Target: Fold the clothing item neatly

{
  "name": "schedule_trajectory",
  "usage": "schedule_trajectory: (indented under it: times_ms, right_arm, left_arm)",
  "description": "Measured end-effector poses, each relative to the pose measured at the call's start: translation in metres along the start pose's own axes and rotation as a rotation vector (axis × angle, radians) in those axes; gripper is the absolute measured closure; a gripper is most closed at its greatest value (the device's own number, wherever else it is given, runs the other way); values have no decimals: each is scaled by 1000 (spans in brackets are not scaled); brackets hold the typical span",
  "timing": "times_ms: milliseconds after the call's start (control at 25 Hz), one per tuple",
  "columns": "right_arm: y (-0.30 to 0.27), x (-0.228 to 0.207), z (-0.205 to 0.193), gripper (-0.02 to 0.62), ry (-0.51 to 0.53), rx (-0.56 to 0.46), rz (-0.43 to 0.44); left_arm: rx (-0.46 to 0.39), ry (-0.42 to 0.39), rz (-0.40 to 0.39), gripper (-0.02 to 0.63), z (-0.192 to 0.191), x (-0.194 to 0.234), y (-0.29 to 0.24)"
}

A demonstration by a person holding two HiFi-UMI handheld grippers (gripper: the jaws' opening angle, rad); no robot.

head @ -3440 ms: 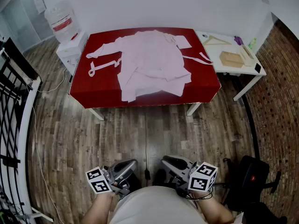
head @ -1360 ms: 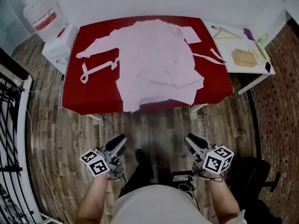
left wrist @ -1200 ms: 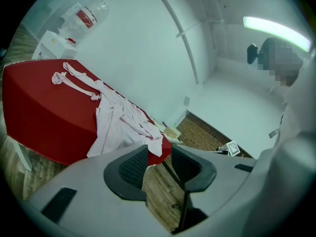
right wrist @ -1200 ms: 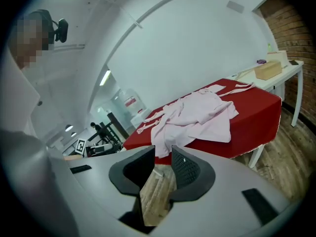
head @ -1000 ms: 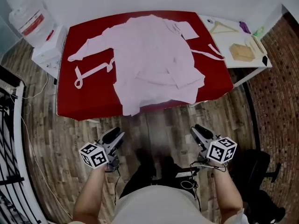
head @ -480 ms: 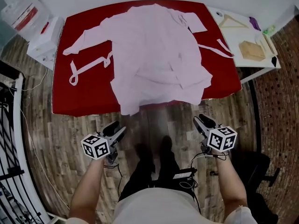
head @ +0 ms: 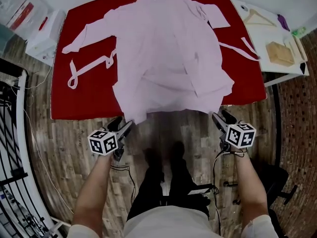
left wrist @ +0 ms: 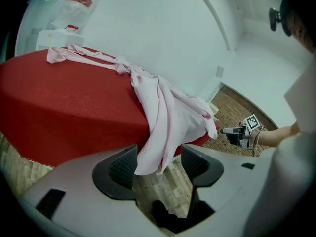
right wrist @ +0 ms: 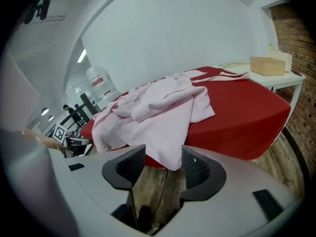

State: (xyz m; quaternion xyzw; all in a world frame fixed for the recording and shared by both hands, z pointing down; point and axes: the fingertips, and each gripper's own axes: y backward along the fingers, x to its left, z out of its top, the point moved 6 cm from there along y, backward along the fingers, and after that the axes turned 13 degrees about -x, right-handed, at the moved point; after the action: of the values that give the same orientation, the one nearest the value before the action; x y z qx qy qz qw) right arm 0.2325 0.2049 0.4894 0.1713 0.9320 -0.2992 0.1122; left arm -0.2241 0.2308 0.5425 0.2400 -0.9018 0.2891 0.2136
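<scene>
A pale pink robe [head: 168,48] lies spread on the red table [head: 79,103], its hem hanging over the near edge. My left gripper [head: 123,124] is at the hem's left corner. In the left gripper view that corner [left wrist: 148,152] hangs between the pads [left wrist: 123,167], which do not press it. My right gripper [head: 221,116] is at the right corner, and the hem [right wrist: 170,152] dangles between its pads [right wrist: 195,169] untouched. Both grippers' jaws have just been opening and stand open. A loose pink belt [head: 89,66] lies on the table's left.
A white side table [head: 297,68] at the right holds a wooden hanger [head: 260,18] and a wooden box [head: 280,52]. A white cabinet [head: 44,31] stands left of the table, a black railing [head: 15,148] further left. My legs and a cable are on the wooden floor.
Both grippers have moved forward and down from above the floor to the table's near edge, up to the robe's hanging hem. The table now sits closer in the head view.
</scene>
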Motion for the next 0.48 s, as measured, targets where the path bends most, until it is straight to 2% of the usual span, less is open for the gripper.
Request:
schedule_trajectory:
  times_ms: [200, 360, 480]
  right_arm:
    - [-22, -13, -1, 380, -22, 18, 10]
    - [-37, -14, -9, 382, -50, 35, 1]
    - [-41, -9, -14, 400, -56, 54, 28]
  left_arm:
    - [49, 19, 2, 348, -10, 11, -23]
    - [81, 82, -58, 364, -20, 4, -35]
    - [96, 95, -95, 559, -25, -5, -33]
